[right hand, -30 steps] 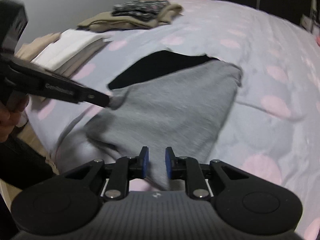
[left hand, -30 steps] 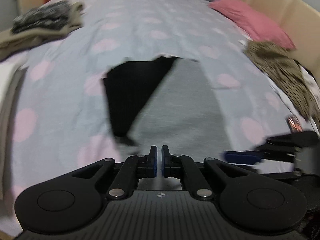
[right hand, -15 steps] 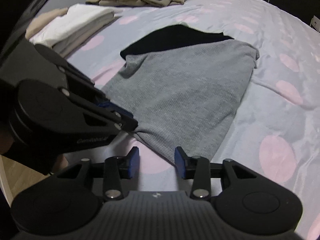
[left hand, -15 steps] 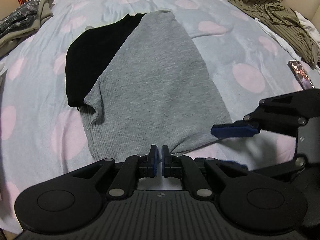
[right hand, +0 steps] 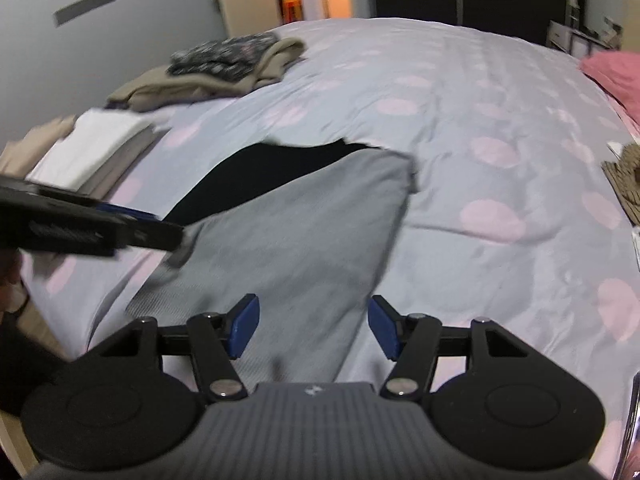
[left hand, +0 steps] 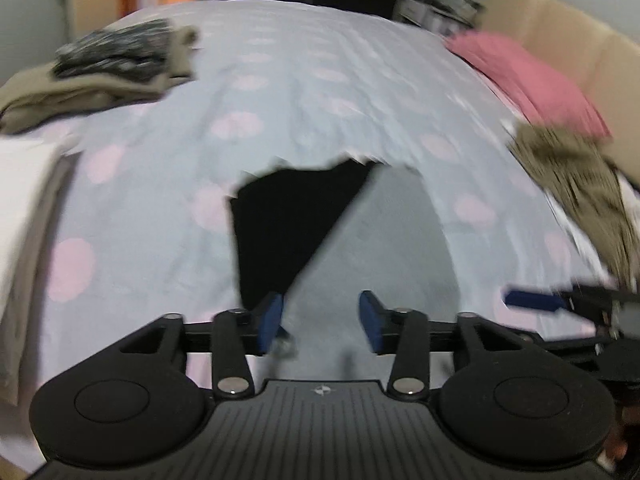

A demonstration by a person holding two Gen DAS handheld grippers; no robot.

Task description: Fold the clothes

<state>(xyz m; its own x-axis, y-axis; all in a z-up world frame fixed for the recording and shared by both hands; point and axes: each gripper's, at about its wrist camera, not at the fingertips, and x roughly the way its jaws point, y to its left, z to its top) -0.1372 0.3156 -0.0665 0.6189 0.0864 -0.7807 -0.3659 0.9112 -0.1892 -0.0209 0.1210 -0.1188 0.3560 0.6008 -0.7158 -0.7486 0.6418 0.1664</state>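
No text, number or brand can be read in either view. The left gripper (right hand: 176, 236), seen from the right wrist, carries a pale lettered strip along its arm, too blurred to make out. Each gripper body bears a small pale emblem at the top edge of its ribbed plate, with no letters legible.
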